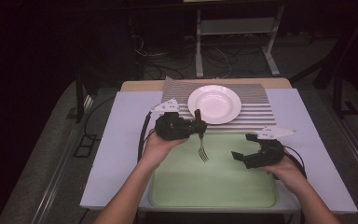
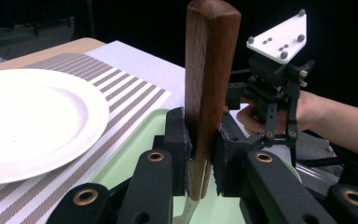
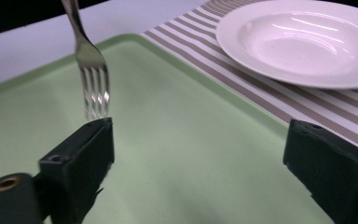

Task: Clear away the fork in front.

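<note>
**Fork held upright over the green tray**

The fork is clamped by its wooden handle between the pads of the left gripper, which are pressed against the wood on both sides. In the left gripper view the handle is seen rising straight up out of the jaws, with the metal neck continuing below them. The long axis of the fork is thus kept close to vertical: the handle end is pointed up and the tines are pointed down at the green tray. In the high view the fork is seen hanging above the far part of the tray, just in front of the striped placemat, clear of the tray floor as far as can be judged.

The right gripper is held over the right part of the tray with its jaws spread wide and nothing between them. In the right gripper view the tines are seen just above the tip of one jaw, apart from it.

The white plate is set on the placemat beyond the tray, near the fork but untouched by it.
</note>
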Tool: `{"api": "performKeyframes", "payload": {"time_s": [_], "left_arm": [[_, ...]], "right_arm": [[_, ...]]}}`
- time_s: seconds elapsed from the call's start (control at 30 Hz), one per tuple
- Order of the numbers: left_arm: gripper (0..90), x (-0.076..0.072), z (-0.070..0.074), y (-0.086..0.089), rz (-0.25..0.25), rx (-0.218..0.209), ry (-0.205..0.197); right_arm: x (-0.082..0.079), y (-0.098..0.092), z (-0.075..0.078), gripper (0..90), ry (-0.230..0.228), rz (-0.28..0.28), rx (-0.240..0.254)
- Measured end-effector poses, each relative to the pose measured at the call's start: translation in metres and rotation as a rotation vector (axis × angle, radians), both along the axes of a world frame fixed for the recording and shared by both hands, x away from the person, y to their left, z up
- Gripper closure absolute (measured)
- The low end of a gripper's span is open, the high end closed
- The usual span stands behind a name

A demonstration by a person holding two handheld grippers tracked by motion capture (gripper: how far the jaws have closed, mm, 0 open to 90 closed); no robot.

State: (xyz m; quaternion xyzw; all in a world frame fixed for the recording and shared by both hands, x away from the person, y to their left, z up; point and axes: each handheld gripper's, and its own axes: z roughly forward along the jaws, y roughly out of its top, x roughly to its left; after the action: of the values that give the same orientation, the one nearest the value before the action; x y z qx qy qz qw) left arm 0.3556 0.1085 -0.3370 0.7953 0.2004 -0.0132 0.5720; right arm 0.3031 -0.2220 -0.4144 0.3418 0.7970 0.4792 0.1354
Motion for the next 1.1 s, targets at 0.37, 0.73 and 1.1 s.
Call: {"api": "performKeyframes", "payload": {"time_s": [0.37, 0.73, 1.1], "left_arm": [[77.1, -0.009, 0.006, 0.026, -0.008, 0.013, -0.013], [77.1, -0.023, 0.005, 0.059, 0.007, 0.024, -0.004], [77.0, -0.044, -0.003, 0.088, 0.007, 0.025, 0.04]], "right_arm": [[-0.018, -0.027, -0.01, 2.3, 0.009, -0.047, -0.014], [-0.034, -0.053, -0.021, 2.3, 0.01, -0.103, -0.015], [-0.039, -0.059, -0.024, 2.3, 0.016, -0.118, -0.036]]}}
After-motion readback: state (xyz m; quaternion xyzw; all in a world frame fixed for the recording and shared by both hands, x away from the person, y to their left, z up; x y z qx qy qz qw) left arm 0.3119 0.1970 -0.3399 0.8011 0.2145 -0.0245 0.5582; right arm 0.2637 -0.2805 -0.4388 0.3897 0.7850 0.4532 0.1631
